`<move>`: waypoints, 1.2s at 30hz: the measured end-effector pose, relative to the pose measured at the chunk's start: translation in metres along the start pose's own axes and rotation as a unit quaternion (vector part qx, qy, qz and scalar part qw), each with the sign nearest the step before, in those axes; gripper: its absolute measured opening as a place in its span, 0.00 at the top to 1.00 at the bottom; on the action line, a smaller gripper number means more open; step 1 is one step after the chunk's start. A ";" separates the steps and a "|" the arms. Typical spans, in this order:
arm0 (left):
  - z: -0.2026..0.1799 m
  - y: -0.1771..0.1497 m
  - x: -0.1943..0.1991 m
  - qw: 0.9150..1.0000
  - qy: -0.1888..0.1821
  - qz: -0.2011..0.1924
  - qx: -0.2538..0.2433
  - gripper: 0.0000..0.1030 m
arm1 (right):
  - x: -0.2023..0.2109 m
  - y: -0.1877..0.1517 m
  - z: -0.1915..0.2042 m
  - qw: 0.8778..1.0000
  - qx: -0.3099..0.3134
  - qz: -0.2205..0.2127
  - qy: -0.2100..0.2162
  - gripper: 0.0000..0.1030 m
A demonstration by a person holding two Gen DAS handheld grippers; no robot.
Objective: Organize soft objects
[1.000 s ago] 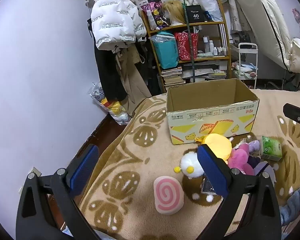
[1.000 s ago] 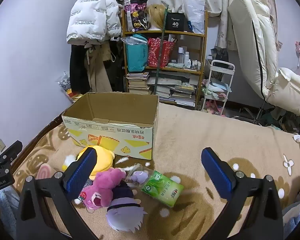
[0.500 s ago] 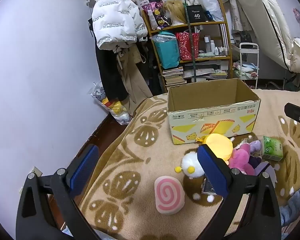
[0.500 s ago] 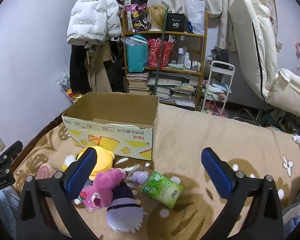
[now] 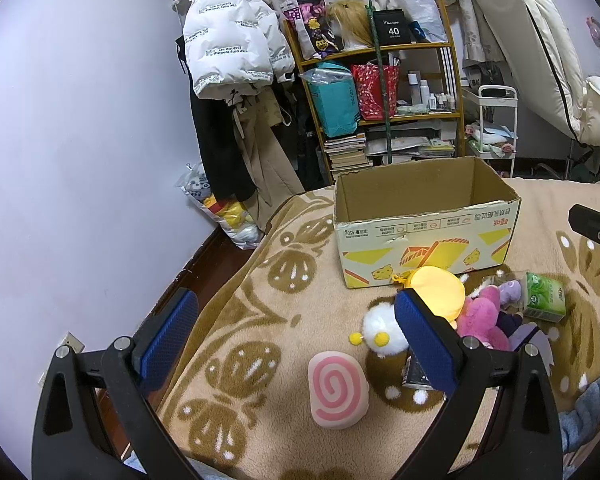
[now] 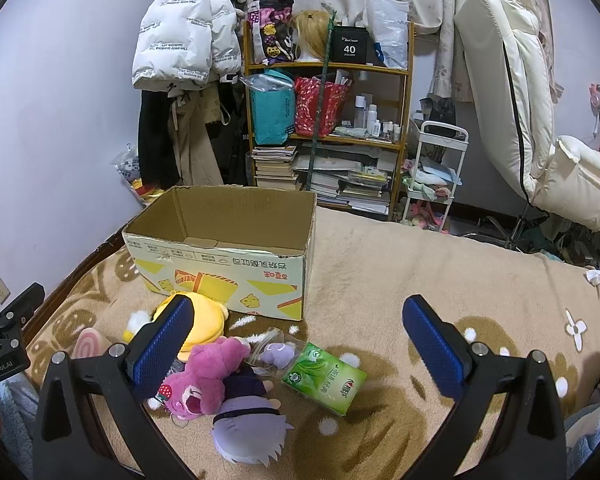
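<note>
Left wrist view: left gripper (image 5: pixel 296 330) is hanging wide open, holding nothing, above the bed blanket (image 5: pixel 260 288). Pink swirl cushion (image 5: pixel 338 390) is lying flat, long axis running toward the cardboard box (image 5: pixel 424 232). White chick plush (image 5: pixel 380 334) and yellow plush (image 5: pixel 440 292) are sitting in front of the box.

Right wrist view: right gripper (image 6: pixel 298 344) is also gaping wide, empty. Pink bear plush (image 6: pixel 200 380) is lying on its side, purple-haired doll (image 6: pixel 248 428) head toward camera, green tissue pack (image 6: pixel 324 378) lying flat beside them.

Left tool (image 5: pixel 296 336) and right tool (image 6: pixel 300 344) hover, jaws spread wide.
</note>
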State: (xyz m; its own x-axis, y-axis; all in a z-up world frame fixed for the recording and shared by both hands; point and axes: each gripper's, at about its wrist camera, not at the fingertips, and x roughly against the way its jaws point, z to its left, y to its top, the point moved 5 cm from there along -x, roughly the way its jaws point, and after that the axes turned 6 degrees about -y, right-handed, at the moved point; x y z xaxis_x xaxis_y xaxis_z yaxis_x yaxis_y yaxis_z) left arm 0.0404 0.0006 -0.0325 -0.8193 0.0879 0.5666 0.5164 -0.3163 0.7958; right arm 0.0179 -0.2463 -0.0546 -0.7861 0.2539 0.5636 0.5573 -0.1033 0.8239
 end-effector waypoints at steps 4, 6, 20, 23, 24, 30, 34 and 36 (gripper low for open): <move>0.000 0.000 0.000 1.000 0.000 0.000 0.000 0.05 | 0.000 0.000 0.000 1.000 0.000 0.001 0.001 0.00; 0.000 -0.001 0.000 1.000 0.001 0.000 0.000 0.05 | -0.001 -0.001 0.001 1.000 0.000 0.001 0.001 0.00; 0.000 0.000 0.000 1.000 0.000 0.001 -0.001 0.05 | -0.003 0.000 -0.002 1.000 -0.001 0.003 0.002 0.00; 0.000 -0.002 -0.005 1.000 0.000 0.001 -0.003 0.05 | -0.003 0.000 0.000 1.000 0.000 0.003 0.002 0.00; 0.000 -0.002 -0.005 1.000 0.000 0.001 -0.003 0.05 | -0.005 -0.002 -0.001 1.000 0.000 0.003 0.002 0.00; -0.001 -0.002 -0.006 1.000 0.000 0.001 -0.003 0.05 | -0.004 -0.003 -0.002 1.000 0.000 0.004 0.001 0.00; -0.001 -0.002 -0.006 1.000 0.000 0.002 -0.004 0.05 | -0.004 -0.003 -0.002 1.000 0.000 0.004 0.001 0.00; -0.001 -0.002 -0.006 1.000 0.001 0.002 -0.004 0.05 | -0.004 -0.003 -0.002 1.000 0.000 0.005 0.002 0.00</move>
State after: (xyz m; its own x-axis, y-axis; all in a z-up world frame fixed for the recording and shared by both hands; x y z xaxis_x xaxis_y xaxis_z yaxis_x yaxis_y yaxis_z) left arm 0.0438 0.0001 -0.0376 -0.8177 0.0856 0.5692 0.5173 -0.3245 0.7919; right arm 0.0188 -0.2488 -0.0595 -0.7818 0.2494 0.5714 0.5647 -0.1053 0.8186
